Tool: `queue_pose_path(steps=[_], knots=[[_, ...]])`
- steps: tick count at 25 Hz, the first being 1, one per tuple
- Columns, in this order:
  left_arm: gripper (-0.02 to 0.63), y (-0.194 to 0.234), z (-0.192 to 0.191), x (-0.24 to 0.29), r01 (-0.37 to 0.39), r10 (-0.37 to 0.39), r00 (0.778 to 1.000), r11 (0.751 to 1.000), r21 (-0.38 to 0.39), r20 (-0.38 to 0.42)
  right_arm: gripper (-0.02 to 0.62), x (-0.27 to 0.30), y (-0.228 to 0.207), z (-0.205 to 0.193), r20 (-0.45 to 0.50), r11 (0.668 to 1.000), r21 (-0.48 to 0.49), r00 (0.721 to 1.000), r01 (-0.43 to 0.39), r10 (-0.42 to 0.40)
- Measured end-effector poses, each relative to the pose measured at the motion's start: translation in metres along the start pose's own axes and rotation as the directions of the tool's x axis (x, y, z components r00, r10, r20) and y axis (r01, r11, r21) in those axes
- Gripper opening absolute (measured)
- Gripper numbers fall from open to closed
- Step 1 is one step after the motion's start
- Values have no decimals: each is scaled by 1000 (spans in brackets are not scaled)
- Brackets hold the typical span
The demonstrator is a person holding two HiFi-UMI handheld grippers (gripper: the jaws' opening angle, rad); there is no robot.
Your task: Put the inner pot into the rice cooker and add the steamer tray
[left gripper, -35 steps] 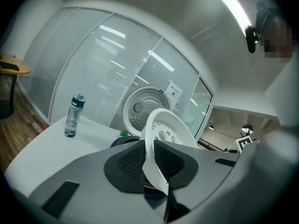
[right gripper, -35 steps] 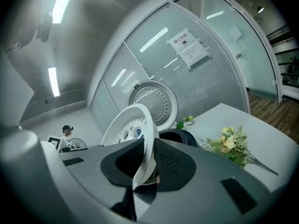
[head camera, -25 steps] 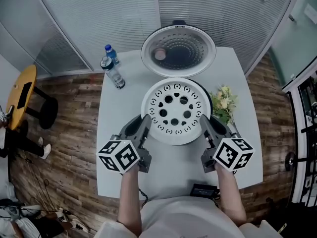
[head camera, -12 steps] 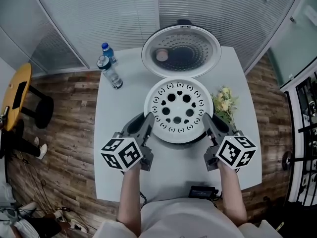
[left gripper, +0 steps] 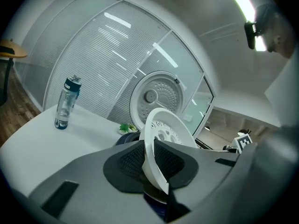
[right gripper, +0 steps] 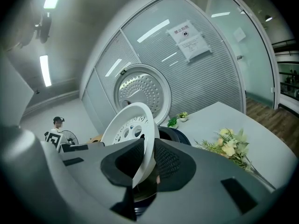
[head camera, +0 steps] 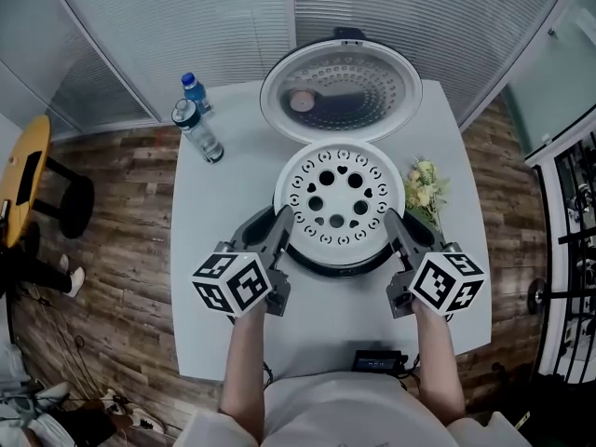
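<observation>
Left tongs (head camera: 277, 223) and right tongs (head camera: 397, 223) are each closed on opposite rim edges of the white steamer tray (head camera: 340, 194). Tray sits level right over the rice cooker (head camera: 337, 269) mouth on the desk (head camera: 209, 259); seated or not, can't tell. Lid (head camera: 340, 91) stands open behind.

Left gripper (head camera: 277, 222) and right gripper (head camera: 395, 222) side by side, forearms outstretched, jaws pinching steamer tray (head camera: 345, 196) rim

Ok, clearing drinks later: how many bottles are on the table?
2: a blue-capped bottle at the table's far left corner, a clear bottle in front of it. None seems hidden.
</observation>
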State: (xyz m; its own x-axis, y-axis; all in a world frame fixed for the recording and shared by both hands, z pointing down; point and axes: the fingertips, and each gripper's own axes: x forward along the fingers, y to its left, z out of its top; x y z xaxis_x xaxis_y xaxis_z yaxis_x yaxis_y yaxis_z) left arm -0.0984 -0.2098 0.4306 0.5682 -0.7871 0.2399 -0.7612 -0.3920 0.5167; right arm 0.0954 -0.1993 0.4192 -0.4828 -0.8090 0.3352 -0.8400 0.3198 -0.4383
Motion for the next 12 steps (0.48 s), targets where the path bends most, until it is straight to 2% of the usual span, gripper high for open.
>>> queue_pose_path(steps=[12], knots=[[64,5,-6,10,-15,17,999,999,44,-45,83,9,-8,-9,-50,1000,-24,999,19,-20]])
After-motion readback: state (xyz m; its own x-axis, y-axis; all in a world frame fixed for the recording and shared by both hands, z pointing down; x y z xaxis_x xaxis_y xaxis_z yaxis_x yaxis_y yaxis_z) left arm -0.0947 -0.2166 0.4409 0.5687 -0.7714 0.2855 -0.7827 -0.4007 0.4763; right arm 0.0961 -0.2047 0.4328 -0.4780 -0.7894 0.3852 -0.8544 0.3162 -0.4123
